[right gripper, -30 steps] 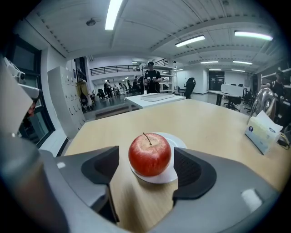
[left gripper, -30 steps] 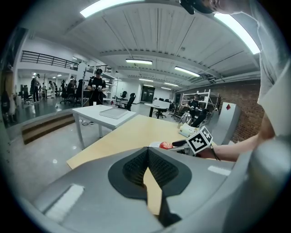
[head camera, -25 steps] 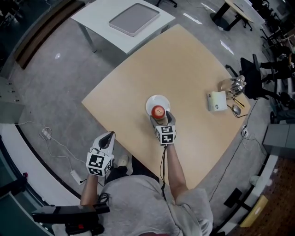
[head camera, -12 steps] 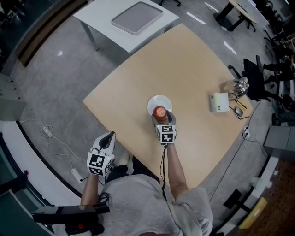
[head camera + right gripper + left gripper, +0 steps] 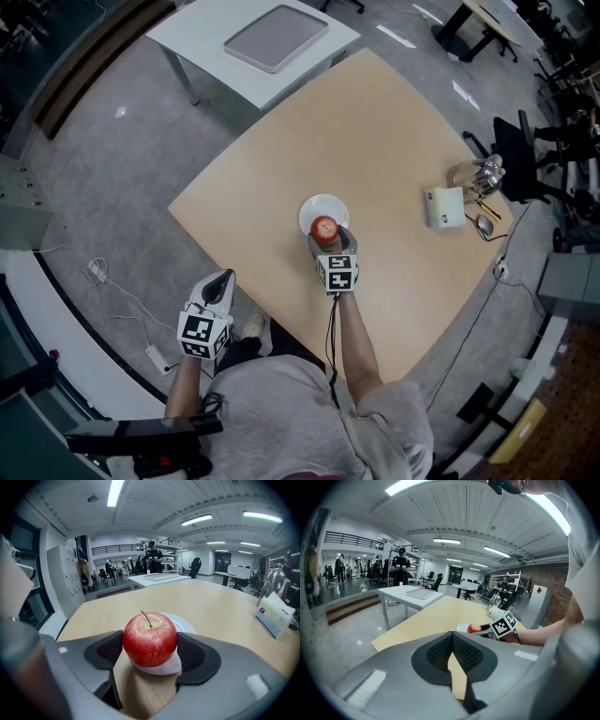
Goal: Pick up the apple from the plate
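Seemingly the grasp was made and the lift was what remained. From the head view, the apple (image 5: 323, 227) sat at the near edge of the white plate (image 5: 313, 208), about mid-way across the tan table (image 5: 394, 131). The right gripper (image 5: 326, 236) reached in from the person's side, with its jaws on either side of the fruit. The left gripper (image 5: 221, 279) hung well apart from all this, off the table's near edge and above the grey floor. In the left gripper view, that claw's two dark pads were pressed together at the tips with nothing between them. The apple showed only as a small red spot far ahead, just beside the other gripper's marker cube. In the right gripper view, the claw was pinching the apple: each ribbed pad lay against a side of the red skin, the stem stood upright, and the plate's white rim showed directly below and behind the fruit. Whether the apple had cleared the plate or rested on it could not be told from any view. By my judgement the reach and the closing were done, and raising the apple clear was left.
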Demonstrator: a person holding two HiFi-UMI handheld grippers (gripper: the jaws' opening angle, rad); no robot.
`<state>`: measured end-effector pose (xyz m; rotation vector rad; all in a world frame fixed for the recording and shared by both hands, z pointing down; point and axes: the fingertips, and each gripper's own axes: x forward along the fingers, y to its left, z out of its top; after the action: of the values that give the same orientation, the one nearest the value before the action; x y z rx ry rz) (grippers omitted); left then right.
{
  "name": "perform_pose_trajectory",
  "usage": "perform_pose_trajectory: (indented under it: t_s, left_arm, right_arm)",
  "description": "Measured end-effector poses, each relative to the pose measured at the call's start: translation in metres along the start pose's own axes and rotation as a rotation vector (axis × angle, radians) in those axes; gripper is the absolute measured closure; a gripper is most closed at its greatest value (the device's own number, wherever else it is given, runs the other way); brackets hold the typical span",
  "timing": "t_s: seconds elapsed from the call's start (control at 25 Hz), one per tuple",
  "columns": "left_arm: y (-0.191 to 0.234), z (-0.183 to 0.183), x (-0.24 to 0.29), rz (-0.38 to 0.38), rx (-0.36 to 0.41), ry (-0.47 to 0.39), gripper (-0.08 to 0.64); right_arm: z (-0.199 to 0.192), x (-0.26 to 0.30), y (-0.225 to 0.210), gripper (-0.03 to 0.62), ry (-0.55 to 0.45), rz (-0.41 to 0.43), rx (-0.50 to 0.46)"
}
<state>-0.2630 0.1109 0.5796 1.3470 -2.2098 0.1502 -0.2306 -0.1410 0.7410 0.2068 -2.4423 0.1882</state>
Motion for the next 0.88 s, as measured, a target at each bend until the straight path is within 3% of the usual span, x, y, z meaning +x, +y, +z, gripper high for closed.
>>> perform_pose_trajectory:
  t_s: [0.88]
  left_arm:
    - [-0.012,0.009,0.0,-0.028,0.031,-0.019,0.54]
  right_arm:
    - [0.009,-0.031,-0.013,0.225,-0.055,-0.041,0.031]
